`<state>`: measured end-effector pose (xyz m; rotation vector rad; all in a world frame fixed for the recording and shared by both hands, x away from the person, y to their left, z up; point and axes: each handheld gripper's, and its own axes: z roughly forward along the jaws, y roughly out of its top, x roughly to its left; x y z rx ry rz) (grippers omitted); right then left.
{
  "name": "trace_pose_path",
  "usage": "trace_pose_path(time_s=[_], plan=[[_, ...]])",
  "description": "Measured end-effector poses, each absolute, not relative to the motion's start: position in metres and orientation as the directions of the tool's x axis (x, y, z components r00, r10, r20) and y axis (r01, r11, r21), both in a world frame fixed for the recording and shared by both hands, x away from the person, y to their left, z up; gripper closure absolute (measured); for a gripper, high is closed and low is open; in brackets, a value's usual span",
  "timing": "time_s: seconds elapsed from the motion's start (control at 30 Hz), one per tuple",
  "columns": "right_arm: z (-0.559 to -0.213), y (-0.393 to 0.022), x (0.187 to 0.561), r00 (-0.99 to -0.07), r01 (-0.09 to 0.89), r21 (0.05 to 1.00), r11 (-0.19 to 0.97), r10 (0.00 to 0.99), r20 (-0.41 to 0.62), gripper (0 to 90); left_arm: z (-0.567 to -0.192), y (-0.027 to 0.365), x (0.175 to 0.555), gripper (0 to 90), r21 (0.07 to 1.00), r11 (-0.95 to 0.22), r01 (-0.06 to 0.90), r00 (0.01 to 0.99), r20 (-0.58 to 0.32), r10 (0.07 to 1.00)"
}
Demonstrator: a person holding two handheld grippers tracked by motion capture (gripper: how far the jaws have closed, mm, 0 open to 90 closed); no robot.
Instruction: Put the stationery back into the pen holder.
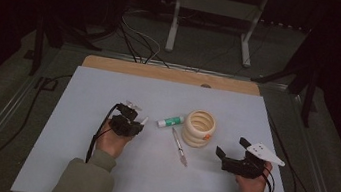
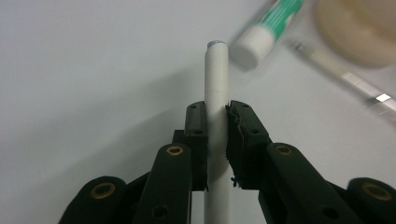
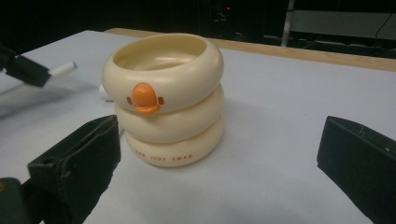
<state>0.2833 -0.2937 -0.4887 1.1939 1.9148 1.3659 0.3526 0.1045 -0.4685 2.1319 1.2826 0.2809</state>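
— Two tools over the pale surface (image 1: 96,176) from the high view?
— Yes. Left tool (image 1: 140,122) left of centre, clenched on a white pen (image 1: 144,121). Right tool (image 1: 232,147) near the right edge, released, jaws spread wide, topped by a grey three-cornered plate (image 1: 265,152).
— Between them?
— A cream pot of three stacked rings (image 1: 198,128), standing upright near the middle. Just left of it, a glue stick (image 1: 170,122) with green label, lying flat. Below that, a slim silver pen-like thing (image 1: 180,148), lying at a slant, apart from the pot.
— From the left gripper view?
— Left tool (image 2: 217,119) gripping the white pen (image 2: 216,70) along its barrel, tip pointing away past the jaws. Beyond the tip, the glue stick (image 2: 266,30), white cap nearest. Farther right, blurred, the silver thing (image 2: 345,77) and the pot's base (image 2: 359,28).
— From the right gripper view?
— Right tool (image 3: 219,154) wide apart, nothing between the jaws. Straight ahead, the pot (image 3: 166,100), with an orange beak-shaped knob (image 3: 144,98) on the top ring and small orange lettering on the bottom ring. Far left, the other tool (image 3: 23,70) with the pen's end (image 3: 63,68) sticking out.
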Motion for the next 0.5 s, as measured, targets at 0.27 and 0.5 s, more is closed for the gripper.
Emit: trace_pose_path(time_s=[0.27,0.5], plan=[[-0.489,-0.294,0.284,-0.493,0.365,0.924,0.116,0.866,0.086,0.2,-0.443,0.109,0.351,79.3,0.722,-0.255,0.643,0.528,-0.177,0.83],[-0.489,-0.294,0.283,-0.493,0.367,0.923,0.116,0.866,0.087,0.2,-0.43,0.11,0.353,79.3,0.757,-0.227,0.612,0.542,-0.193,0.818]])
